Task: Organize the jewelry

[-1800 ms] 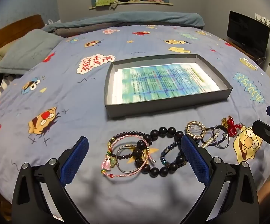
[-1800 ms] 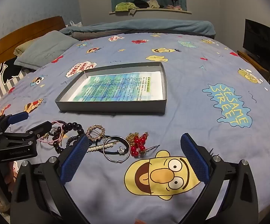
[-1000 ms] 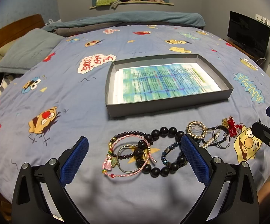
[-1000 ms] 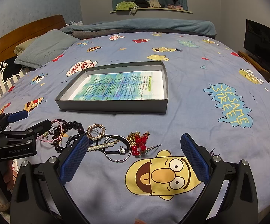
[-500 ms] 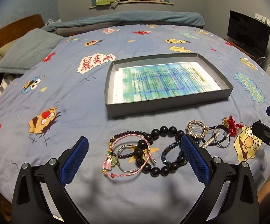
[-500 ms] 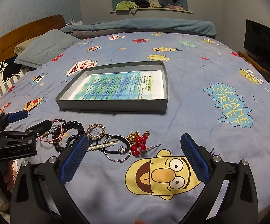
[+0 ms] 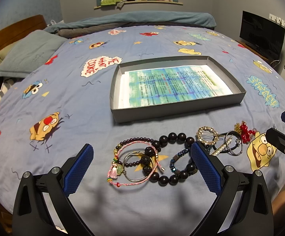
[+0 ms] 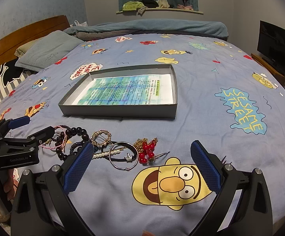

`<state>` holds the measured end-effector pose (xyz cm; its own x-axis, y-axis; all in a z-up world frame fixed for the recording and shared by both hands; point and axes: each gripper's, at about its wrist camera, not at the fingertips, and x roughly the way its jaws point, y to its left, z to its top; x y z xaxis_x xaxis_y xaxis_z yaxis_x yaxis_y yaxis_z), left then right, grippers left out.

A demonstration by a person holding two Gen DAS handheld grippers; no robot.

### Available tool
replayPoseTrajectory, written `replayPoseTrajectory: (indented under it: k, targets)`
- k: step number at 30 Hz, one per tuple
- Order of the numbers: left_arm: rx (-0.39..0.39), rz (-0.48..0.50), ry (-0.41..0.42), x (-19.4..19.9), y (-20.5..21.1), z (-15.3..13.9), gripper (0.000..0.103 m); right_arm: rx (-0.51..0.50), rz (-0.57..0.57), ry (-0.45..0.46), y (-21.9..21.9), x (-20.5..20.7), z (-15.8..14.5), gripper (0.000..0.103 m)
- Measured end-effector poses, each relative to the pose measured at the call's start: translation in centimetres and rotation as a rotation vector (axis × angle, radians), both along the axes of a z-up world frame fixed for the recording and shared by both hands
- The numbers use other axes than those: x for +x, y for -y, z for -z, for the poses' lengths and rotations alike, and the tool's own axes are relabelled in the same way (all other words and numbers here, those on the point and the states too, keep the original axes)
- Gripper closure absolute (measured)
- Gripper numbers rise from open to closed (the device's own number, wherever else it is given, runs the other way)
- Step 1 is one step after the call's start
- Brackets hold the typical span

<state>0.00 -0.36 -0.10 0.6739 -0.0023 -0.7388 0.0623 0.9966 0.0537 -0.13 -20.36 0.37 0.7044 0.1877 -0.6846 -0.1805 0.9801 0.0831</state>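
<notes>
A grey shallow box (image 7: 177, 108) lined with printed paper lies on the blue cartoon bedspread; it also shows in the right wrist view (image 8: 120, 111). In front of it lies a row of jewelry: a pink cord bracelet (image 7: 136, 163), a large dark bead bracelet (image 7: 173, 158), a gold ring brooch (image 7: 207, 134), a pearl clip with black rings (image 8: 120, 152) and a red bead piece (image 8: 147, 150). My left gripper (image 7: 142, 166) is open just above the bead bracelets. My right gripper (image 8: 142, 164) is open and empty, near the red bead piece.
A grey pillow (image 8: 48, 51) and wooden headboard (image 8: 22, 32) are at the left. A folded blanket (image 8: 148, 27) lies along the far side. A black TV (image 8: 278, 45) stands at the right. The bed's near edge is just under both grippers.
Both grippers drift only slightly. The jewelry and the box have not moved.
</notes>
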Motion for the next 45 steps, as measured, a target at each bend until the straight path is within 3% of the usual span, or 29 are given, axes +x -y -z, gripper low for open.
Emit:
replayPoseTrajectory:
  k: [39, 45]
  targets:
    - [0.002, -0.001, -0.005, 0.0, -0.3, 0.2, 0.004, -0.025, -0.005, -0.005, -0.3, 0.3, 0.3, 0.006]
    - [-0.009, -0.002, 0.01, 0.1, -1.8, 0.9, 0.004, 0.023, -0.004, -0.03, 0.8, 1.3, 1.8, 0.006]
